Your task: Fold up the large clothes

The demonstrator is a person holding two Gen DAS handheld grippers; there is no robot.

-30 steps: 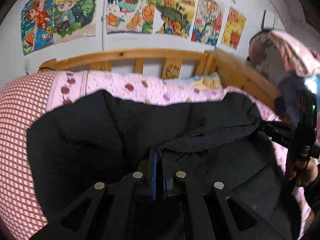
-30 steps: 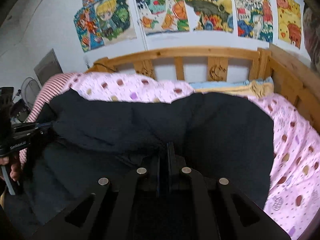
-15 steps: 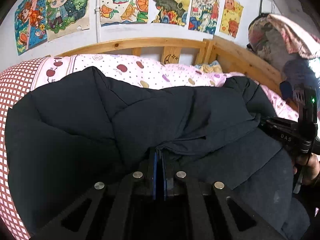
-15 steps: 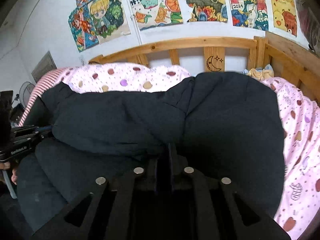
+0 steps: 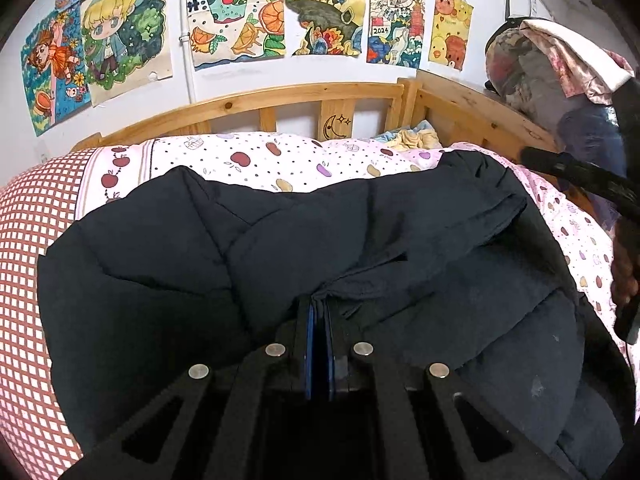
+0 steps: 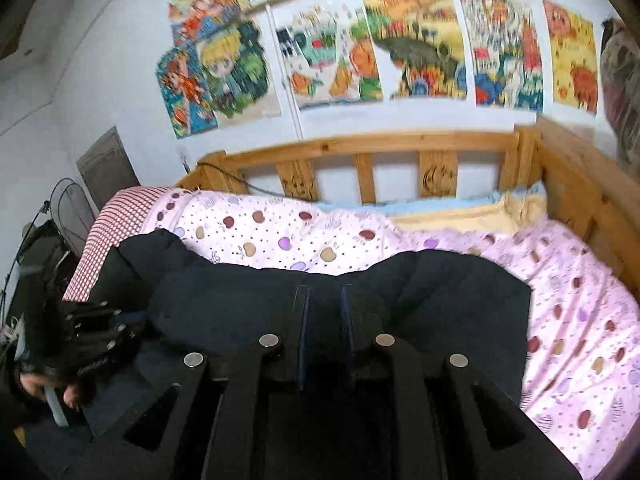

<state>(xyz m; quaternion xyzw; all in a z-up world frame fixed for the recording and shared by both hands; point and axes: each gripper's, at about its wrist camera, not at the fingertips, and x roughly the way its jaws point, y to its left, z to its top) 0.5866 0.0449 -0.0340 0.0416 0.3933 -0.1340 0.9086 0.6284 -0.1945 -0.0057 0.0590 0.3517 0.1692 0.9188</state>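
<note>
left hand-held gripper (image 5: 318, 308) pinches black jacket (image 5: 192, 264); right hand-held gripper (image 6: 323, 300) hovers parted above it.

The jacket (image 5: 320, 248) lies across the bed cover (image 5: 256, 160), filling the middle and lower frame of the left wrist view. Behind it, the bed rail (image 5: 280, 96) crosses the upper middle, with posters (image 5: 236, 20) on the wall above. The left gripper (image 5: 319, 308) sits at bottom centre, on the jacket's fold. The right gripper (image 6: 323, 296) stands at lower centre of its own view, before the jacket.
</note>
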